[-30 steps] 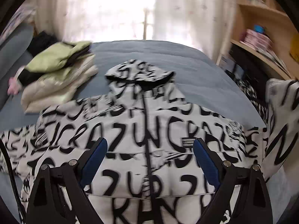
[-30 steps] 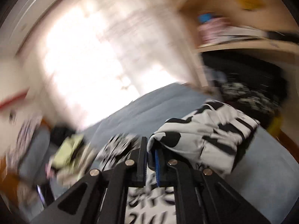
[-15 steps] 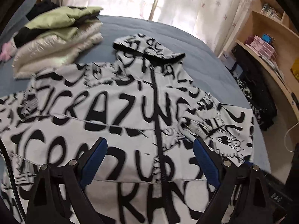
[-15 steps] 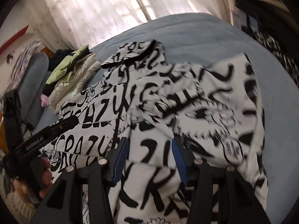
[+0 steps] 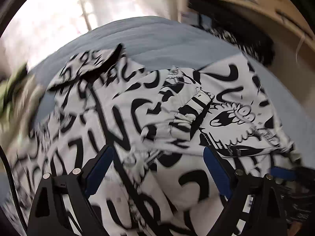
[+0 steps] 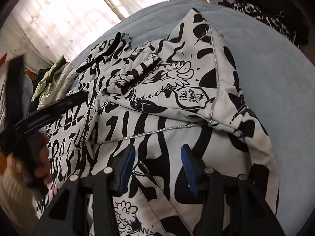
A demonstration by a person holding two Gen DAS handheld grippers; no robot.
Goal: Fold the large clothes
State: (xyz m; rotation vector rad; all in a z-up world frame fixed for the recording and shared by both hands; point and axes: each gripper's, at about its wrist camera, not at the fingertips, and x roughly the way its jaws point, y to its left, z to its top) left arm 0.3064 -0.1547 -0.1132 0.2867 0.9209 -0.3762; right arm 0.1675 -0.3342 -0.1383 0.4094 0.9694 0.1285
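A large white jacket with black lettering (image 5: 122, 118) lies front-up on the blue bed (image 5: 167, 37), hood at the far end. Its right sleeve (image 6: 177, 82) is folded inward across the chest, the striped cuff (image 5: 194, 106) near the zip. My left gripper (image 5: 157, 169) is open and empty, low over the jacket's middle. My right gripper (image 6: 157, 163) is open and empty over the jacket's lower right part. The left gripper also shows in the right wrist view (image 6: 29, 118), blurred at the left edge. The right gripper's blue pad shows in the left wrist view (image 5: 281, 171).
A pile of folded green and cream jackets (image 6: 53, 82) lies on the bed's far left. Dark patterned clothes (image 6: 275, 15) are heaped beside the bed on the right, under wooden shelves (image 5: 256, 4). Curtains (image 6: 69, 15) hang behind the bed.
The right gripper carried the sleeve over the chest, let go and opened, then pulled back. The left gripper swung to the right over the jacket.
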